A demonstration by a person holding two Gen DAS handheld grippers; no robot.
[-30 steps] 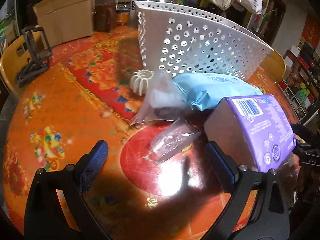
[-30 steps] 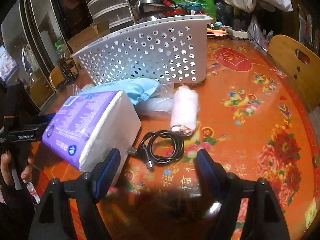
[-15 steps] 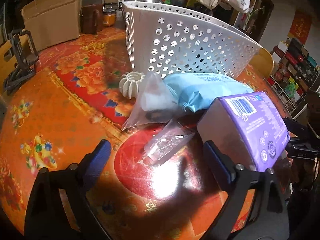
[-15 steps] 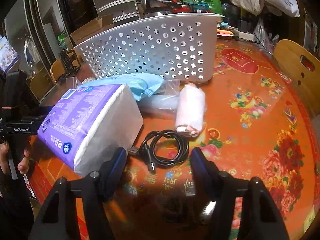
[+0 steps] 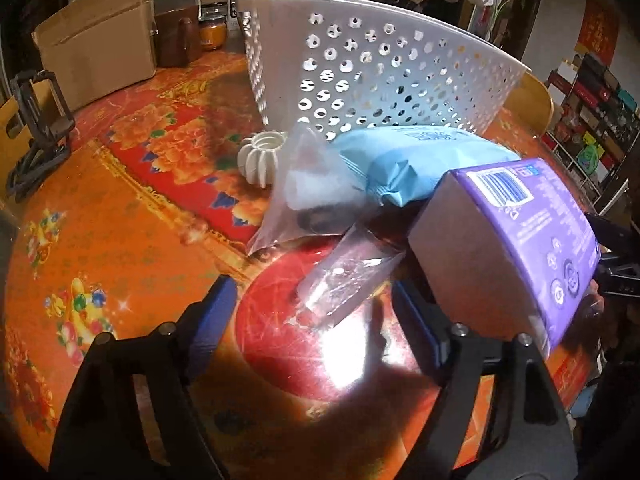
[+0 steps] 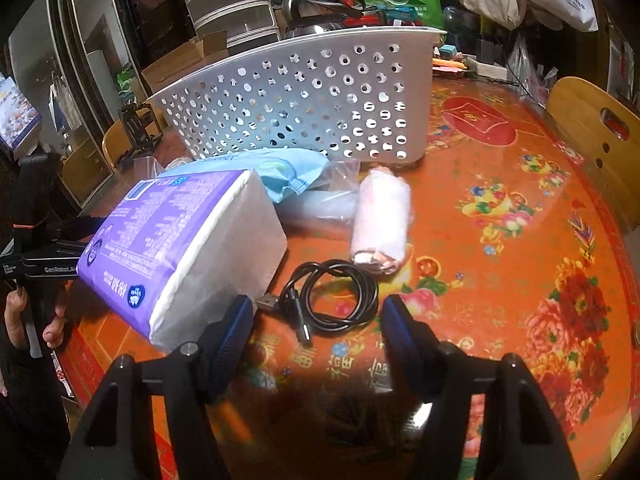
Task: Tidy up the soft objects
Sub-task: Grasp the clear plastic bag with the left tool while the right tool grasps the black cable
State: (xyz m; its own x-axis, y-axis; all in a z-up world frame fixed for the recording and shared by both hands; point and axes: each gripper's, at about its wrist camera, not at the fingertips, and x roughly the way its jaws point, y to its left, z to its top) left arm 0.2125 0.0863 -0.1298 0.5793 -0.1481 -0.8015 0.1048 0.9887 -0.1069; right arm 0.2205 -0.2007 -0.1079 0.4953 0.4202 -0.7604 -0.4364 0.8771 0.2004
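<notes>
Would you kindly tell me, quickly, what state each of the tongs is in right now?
Left tongs: closing, not yet gripping; a clear bag lies between the tips.
Right tongs: open, holding nothing, above a black cable.

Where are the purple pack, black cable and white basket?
purple pack (image 6: 168, 220), right wrist view, printed top face.
black cable (image 6: 340, 296), right wrist view, coiled loop.
white basket (image 6: 312, 100), right wrist view, perforated side wall.

A cluttered home dining room: floral-clothed table (image 6: 500, 240), kettle (image 6: 308, 12), wooden chair (image 6: 592, 140).
</notes>
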